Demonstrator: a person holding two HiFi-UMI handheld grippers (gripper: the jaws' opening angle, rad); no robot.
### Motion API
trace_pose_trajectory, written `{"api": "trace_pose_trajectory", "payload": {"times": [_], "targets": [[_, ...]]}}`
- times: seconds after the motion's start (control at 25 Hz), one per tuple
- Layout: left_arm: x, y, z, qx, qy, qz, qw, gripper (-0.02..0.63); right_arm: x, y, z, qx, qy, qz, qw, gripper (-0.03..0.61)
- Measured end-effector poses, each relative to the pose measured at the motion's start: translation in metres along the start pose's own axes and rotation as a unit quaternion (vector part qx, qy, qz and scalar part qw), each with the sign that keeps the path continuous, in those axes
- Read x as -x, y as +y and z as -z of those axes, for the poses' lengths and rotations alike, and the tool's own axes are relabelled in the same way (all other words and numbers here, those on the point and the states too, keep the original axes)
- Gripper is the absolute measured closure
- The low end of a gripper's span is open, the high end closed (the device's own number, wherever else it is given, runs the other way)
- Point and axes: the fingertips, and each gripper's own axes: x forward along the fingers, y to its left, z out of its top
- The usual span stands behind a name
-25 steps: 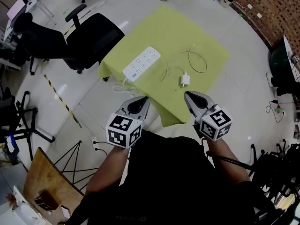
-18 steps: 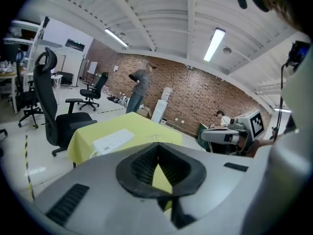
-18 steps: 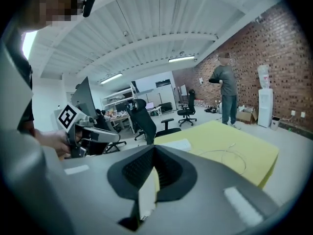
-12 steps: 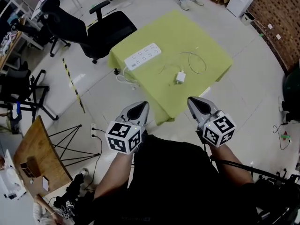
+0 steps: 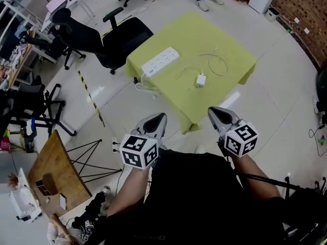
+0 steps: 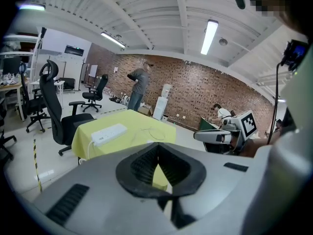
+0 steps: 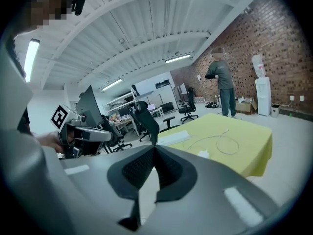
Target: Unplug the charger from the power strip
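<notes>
A white power strip [image 5: 160, 61] lies on the yellow-green tablecloth [image 5: 194, 40], near its left edge. The white charger [image 5: 201, 79] lies unplugged on the cloth to the right of the strip, its thin white cable [image 5: 217, 64] looped beyond it. My left gripper [image 5: 160, 119] and right gripper [image 5: 213, 112] are both held close to my body, well short of the table, jaws together with nothing between them. From the left gripper view the strip [image 6: 108, 133] is far ahead; in the right gripper view the charger [image 7: 203, 153] shows small on the cloth.
A black office chair [image 5: 117, 37] stands left of the table. A wooden board [image 5: 56, 177] and a black stand [image 5: 89, 162] are at lower left. A person [image 6: 140, 86] stands beyond the table; another sits by the brick wall [image 6: 221, 114].
Both grippers have drawn back from the table toward my body. The table, strip and charger now sit farther away in the head view.
</notes>
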Motion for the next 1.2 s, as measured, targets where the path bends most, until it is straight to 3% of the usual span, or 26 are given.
{"api": "trace_pose_trajectory", "payload": {"times": [0.56,1.2], "targets": [[0.019,0.026,0.004,-0.028,0.027,0.089,0.9953,0.607,-0.025,0.063,0.018,-0.023,-0.001,0.063,0.998,0.577],[0.027,0.022,0.007,-0.020,0.020,0.107,0.9938,0.607,-0.022,0.073,0.027,-0.026,0.016,0.070,0.997,0.578]]}}
